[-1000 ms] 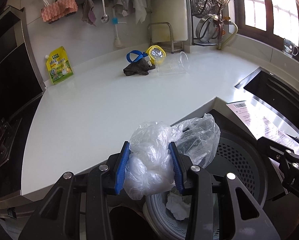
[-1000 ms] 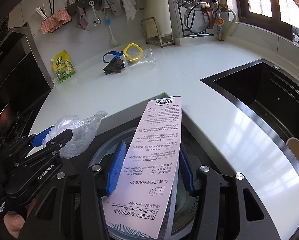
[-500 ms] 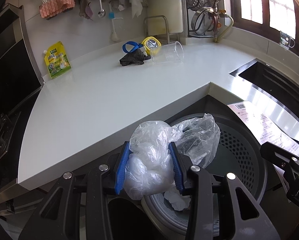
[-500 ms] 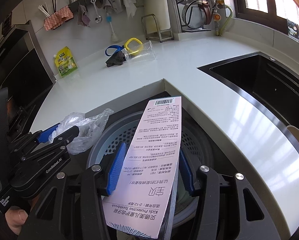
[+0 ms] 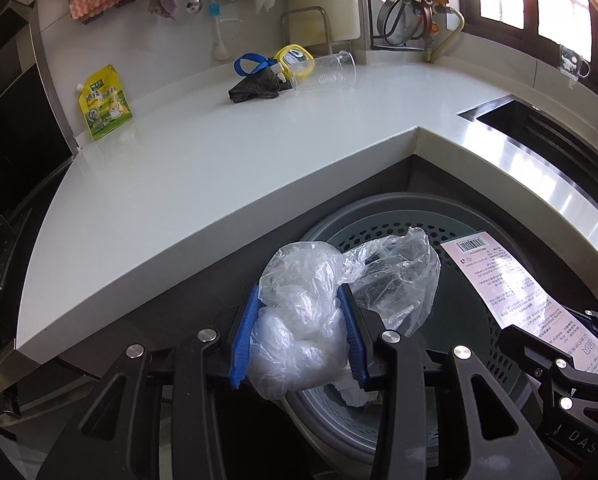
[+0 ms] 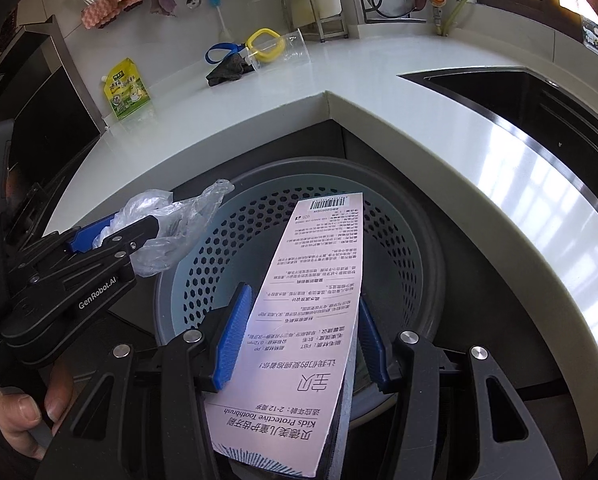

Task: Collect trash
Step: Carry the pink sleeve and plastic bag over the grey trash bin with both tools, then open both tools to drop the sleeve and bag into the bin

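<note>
My left gripper point(image 5: 299, 332) is shut on a crumpled clear plastic bag point(image 5: 311, 312) and holds it over the near rim of a grey perforated trash bin point(image 5: 451, 216) that stands below the counter's inner corner. White paper lies inside the bin point(image 5: 355, 396). My right gripper point(image 6: 299, 336) is shut on a pink toothbrush package point(image 6: 311, 292) and holds it above the bin's opening point(image 6: 239, 240). The left gripper with the bag also shows in the right wrist view point(image 6: 135, 232), at the bin's left rim. The package shows at the right in the left wrist view point(image 5: 511, 280).
On the white counter point(image 5: 219, 168) at the back lie a tipped clear cup point(image 5: 323, 72), a dark cloth point(image 5: 255, 88), blue and yellow rings point(image 5: 295, 56) and a yellow-green pouch point(image 5: 103, 100). A dark sink point(image 6: 519, 100) is at the right. A dark appliance point(image 5: 7, 128) stands left.
Both grippers have drawn back and down from the counter with their loads. They now hang over the bin, which shows far more of its opening.
</note>
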A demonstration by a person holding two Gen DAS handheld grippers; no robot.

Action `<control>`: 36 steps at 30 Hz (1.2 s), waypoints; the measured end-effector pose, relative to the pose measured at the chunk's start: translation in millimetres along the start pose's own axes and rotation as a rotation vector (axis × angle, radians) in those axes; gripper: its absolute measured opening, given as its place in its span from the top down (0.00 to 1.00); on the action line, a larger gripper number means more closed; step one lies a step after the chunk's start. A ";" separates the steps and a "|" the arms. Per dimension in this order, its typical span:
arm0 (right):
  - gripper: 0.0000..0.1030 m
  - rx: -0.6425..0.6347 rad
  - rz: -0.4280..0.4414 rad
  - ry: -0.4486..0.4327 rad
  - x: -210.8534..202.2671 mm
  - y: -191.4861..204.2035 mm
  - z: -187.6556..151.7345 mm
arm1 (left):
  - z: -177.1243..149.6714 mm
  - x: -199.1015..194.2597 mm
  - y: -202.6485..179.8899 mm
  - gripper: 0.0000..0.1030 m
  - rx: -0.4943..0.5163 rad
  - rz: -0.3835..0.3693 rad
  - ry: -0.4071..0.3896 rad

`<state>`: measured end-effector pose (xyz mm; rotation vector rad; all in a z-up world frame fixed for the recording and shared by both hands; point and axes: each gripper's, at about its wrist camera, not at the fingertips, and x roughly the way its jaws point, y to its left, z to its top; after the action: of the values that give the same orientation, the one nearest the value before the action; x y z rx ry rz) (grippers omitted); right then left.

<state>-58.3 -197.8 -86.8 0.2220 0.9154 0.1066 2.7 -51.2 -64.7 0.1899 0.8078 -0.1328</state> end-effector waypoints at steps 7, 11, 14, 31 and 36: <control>0.52 0.004 0.003 0.025 9.8 -1.3 -3.4 | -3.9 9.8 -2.9 0.62 0.005 -0.002 0.030; 0.52 0.007 -0.005 0.034 14.6 -4.0 -3.2 | -6.7 15.3 -4.2 0.62 0.006 -0.004 0.046; 0.52 0.006 -0.017 0.040 18.6 -5.5 -3.2 | -7.5 19.5 -4.6 0.62 0.007 -0.003 0.058; 0.52 -0.029 -0.091 0.048 33.9 -2.2 -4.1 | -11.3 37.5 -9.2 0.59 0.009 0.007 0.114; 0.51 -0.021 -0.094 0.054 36.1 -5.4 -2.1 | -10.8 38.9 -7.9 0.56 -0.001 0.004 0.121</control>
<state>-38.1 -196.0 -117.3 0.1574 0.9761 0.0352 20.2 -58.3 -101.2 0.2000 0.9275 -0.1184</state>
